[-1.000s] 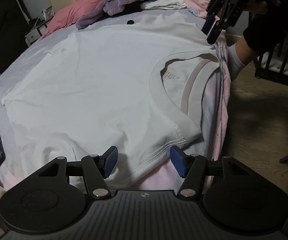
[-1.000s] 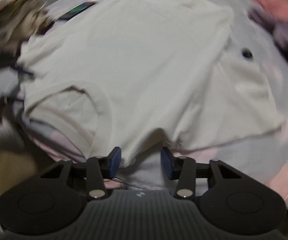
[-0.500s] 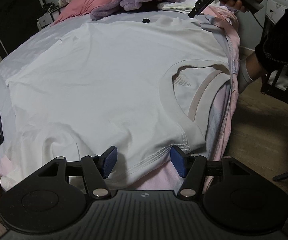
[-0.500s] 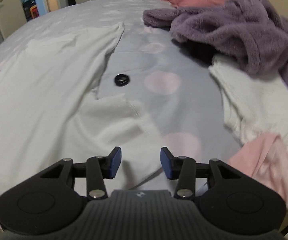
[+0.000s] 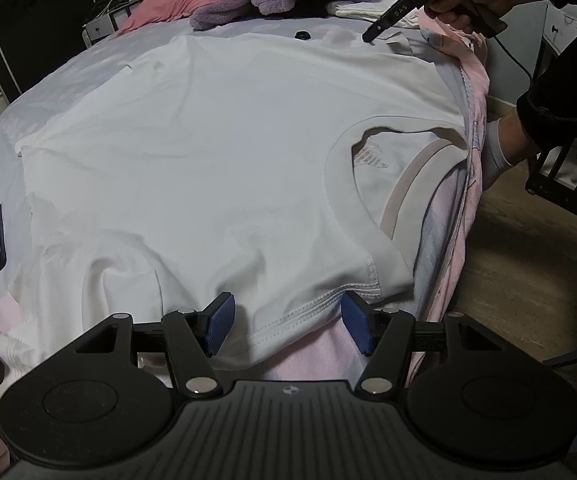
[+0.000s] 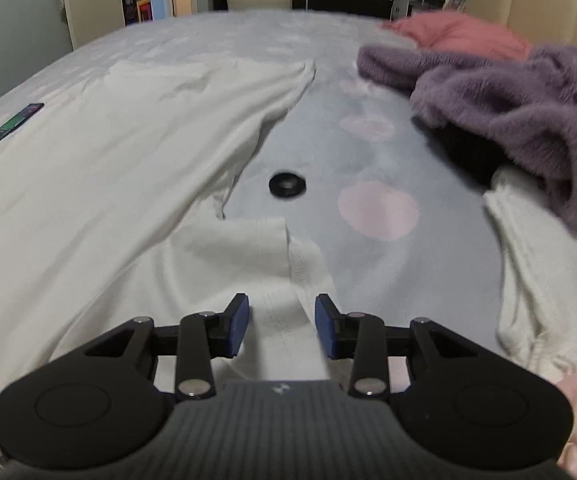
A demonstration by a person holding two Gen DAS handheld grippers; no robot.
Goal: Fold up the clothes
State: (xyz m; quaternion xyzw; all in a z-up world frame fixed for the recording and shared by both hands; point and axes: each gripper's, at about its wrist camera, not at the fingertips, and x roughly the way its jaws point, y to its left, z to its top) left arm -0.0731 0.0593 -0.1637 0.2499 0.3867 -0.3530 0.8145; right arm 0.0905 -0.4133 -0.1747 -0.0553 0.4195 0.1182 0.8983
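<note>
Closing its jaws around the far sleeve (image 6: 284, 264) of the white shirt (image 5: 216, 152) spread flat on the bed (image 6: 328, 152), the right gripper (image 6: 281, 326) has moved there from the collar, while the left gripper (image 5: 286, 326) waits open over the near sleeve, ready to fold.

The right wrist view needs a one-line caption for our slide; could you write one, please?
Right gripper closing around the sleeve of a white T-shirt spread on the bed.
</note>
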